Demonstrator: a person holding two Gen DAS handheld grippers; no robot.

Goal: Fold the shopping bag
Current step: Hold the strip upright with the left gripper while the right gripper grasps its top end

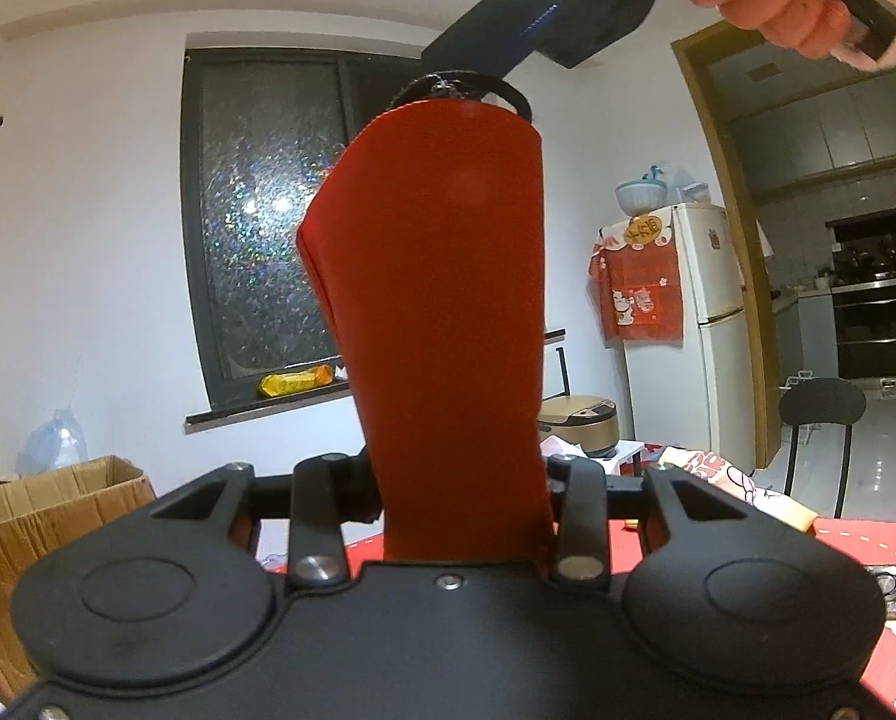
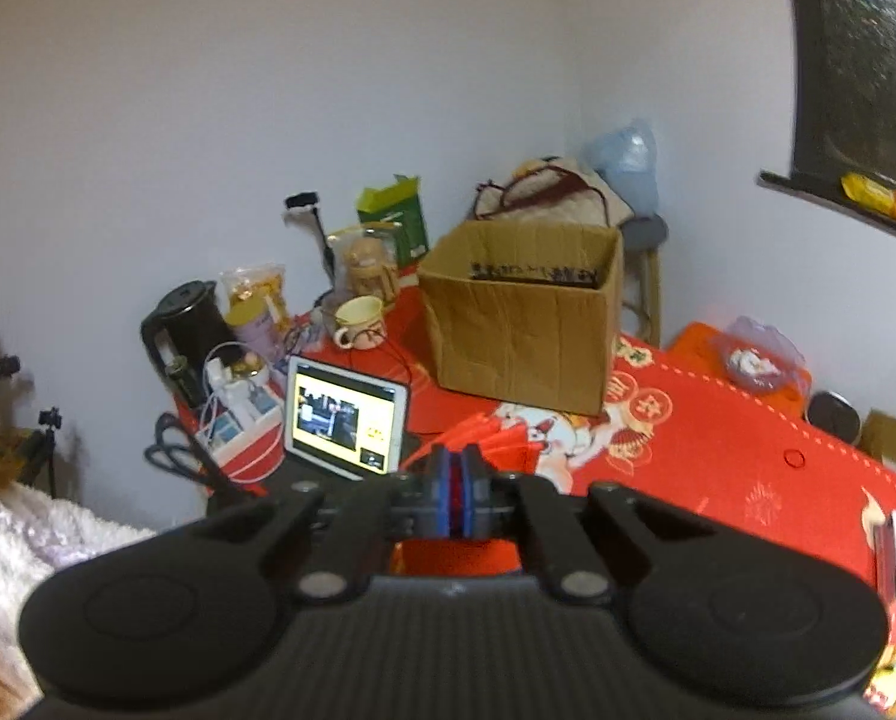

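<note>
Red fabric fills most of my left feed right now: the shopping bag (image 1: pixel 442 300) is stretched up off the tabletop (image 1: pixel 856 546) as a long narrow strip, folded lengthwise by the look of it. My left claw (image 1: pixel 457 510) is pinching its lower end, with the cloth running straight down between the pads. My right claw (image 1: pixel 466 69) is way up top, clamped on the upper edge where the black handle (image 1: pixel 508 96) loops out, and in its own feed the blue pads (image 2: pixel 442 495) are pressed nearly together with a sliver of red between them.

So the bag is hanging in mid-air between my two claws, touching nothing else as far as I can see.

What worries me from here:
- That top grip looks thin. If it's mostly on the handle strap and edge hem, a tug could pop it loose and the whole strip flops down unfolded.
- The layers on the left edge of the strip already look a bit offset, so bringing the ends together might lock in a crooked fold.
- Lowering it, I've got a cardboard box (image 2: pixel 523 315), a tablet (image 2: pixel 346 420) and a mug (image 2: pixel 361 321) on that tabletop. A loose end could drag across them.
</note>
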